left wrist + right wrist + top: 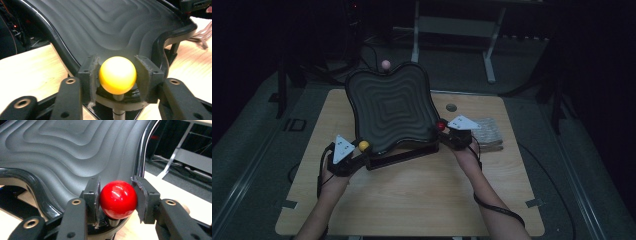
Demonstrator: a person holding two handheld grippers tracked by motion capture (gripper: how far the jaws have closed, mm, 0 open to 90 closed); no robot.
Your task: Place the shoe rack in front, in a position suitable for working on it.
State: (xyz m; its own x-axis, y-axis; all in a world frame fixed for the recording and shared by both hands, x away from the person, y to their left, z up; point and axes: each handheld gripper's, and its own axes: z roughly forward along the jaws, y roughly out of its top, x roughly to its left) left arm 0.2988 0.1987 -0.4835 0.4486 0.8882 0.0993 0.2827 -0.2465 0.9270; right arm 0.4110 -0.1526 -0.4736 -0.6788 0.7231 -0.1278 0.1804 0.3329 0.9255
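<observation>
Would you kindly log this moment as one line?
left tongs: on yellow knob | right tongs: on red knob | tray: tilted

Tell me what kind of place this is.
Probably a dim lab or recording workspace: a wooden table bearing a black ridged tray with coloured ball knobs, handheld grippers with cables, and metal frames on grey floor behind.

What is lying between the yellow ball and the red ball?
In the high view, the ridged black tray's near edge spans between yellow ball and red ball.
</observation>
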